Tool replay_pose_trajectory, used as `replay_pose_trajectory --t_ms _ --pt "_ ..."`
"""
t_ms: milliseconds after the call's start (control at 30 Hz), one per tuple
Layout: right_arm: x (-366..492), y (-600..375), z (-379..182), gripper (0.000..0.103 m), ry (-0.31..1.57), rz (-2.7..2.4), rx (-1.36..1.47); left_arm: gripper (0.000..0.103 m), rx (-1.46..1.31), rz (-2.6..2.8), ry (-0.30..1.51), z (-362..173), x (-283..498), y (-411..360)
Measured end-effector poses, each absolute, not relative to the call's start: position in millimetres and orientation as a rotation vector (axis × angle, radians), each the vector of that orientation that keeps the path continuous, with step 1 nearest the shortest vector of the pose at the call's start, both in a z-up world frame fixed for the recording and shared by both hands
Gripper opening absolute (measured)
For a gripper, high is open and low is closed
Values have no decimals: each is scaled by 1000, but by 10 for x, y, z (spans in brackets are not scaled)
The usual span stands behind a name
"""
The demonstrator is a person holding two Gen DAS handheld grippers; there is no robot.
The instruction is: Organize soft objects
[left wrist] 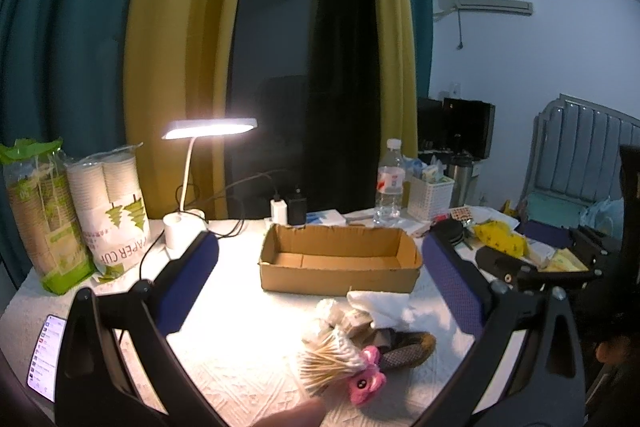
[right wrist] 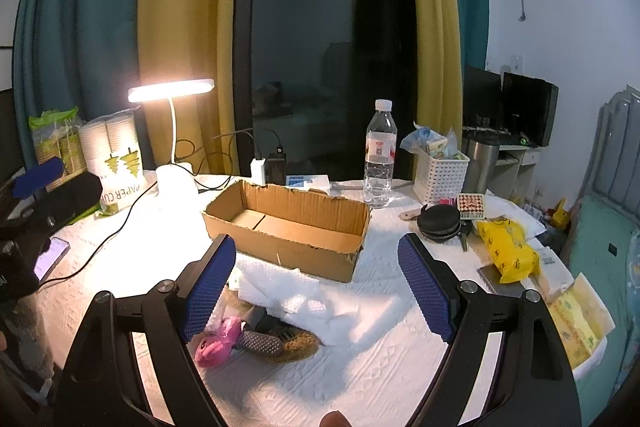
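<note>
Brown cardboard box sits in the middle of the left wrist picture, on the white tabletop. It is open on top with nothing inside, and its long side runs left to right across the frame. I think it waits there so the soft things can go in. The left tool has its two blue pads wide apart and holds nothing. In front of the box, lower in the frame, the soft things lie in a small pile: a white cloth, a bundle of cotton swabs, a pink toy and a dark brown fuzzy thing lying left to right. They touch each other. A lit lamp shines from the upper left.

From the right wrist picture, the box runs from upper left to lower right. The right tool is also spread apart and grips nothing. The white cloth lies just below the box, between the pads. The pink toy and the fuzzy thing lie lower left, side by side. A water bottle stands behind the box.
</note>
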State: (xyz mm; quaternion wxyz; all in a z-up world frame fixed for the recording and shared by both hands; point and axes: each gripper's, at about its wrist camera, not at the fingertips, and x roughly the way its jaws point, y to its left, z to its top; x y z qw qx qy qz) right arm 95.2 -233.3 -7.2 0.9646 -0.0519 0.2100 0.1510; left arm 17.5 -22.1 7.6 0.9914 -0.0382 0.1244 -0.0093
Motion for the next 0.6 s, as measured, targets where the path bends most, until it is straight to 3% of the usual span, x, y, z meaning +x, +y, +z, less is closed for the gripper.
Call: replay_pose_trajectory --t_ms 600 --pt "962 -2398 -29 86 423 297 -82 102 -68 -44 244 141 143 -284"
